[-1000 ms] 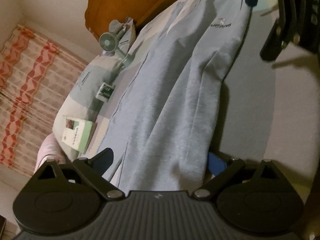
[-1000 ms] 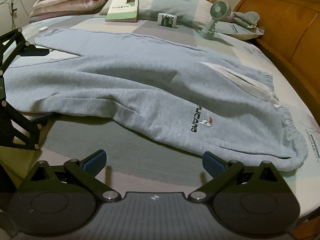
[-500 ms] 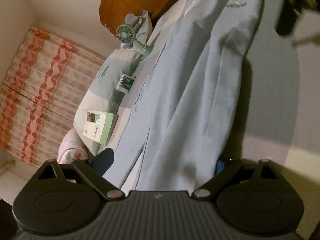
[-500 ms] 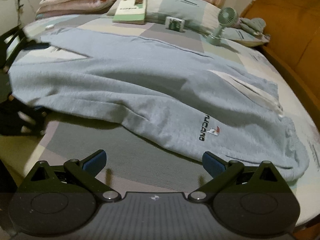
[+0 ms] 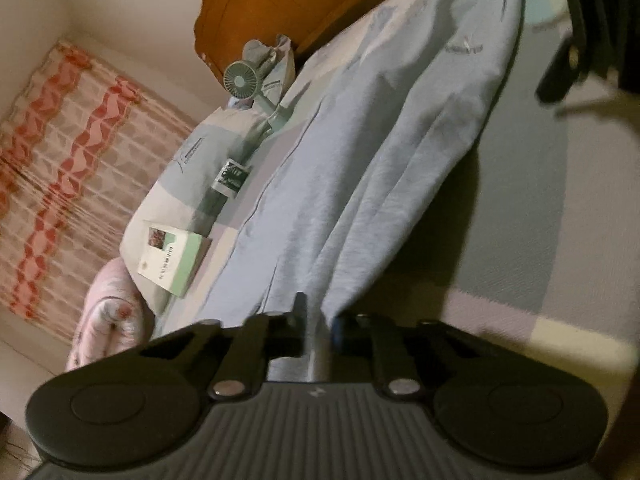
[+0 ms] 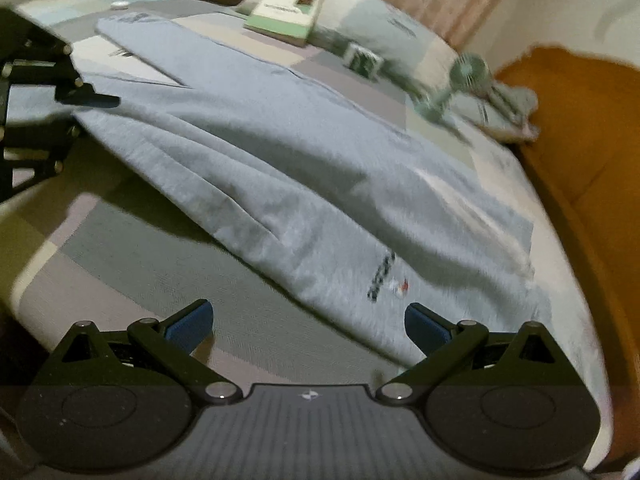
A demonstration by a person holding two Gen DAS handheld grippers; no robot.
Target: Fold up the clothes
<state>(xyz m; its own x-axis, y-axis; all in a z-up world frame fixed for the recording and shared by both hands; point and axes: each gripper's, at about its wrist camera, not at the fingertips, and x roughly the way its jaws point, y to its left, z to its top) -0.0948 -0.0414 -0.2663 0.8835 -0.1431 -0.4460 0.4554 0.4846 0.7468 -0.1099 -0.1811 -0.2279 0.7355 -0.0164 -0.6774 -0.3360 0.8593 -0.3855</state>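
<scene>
A second ago the left gripper (image 5: 318,326) stood spread at the cuff end of the pants (image 6: 312,184); now its jaws are pressed together, pinching that grey fabric at 6 o'clock in its view. The pants lie along the bed (image 6: 168,264), one leg over the other, logo near the right gripper (image 6: 308,322), whose jaws stay spread with nothing between them, just off the waist end. With one end gripped, a lengthwise fold looks near.

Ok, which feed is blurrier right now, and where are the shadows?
Right wrist view: motion-smeared, small green fan streaked. Left wrist view: softer blur; light blue sweatpants cast a dark shadow on the grey bedsheet. Both dim, fisheye-curved.
</scene>
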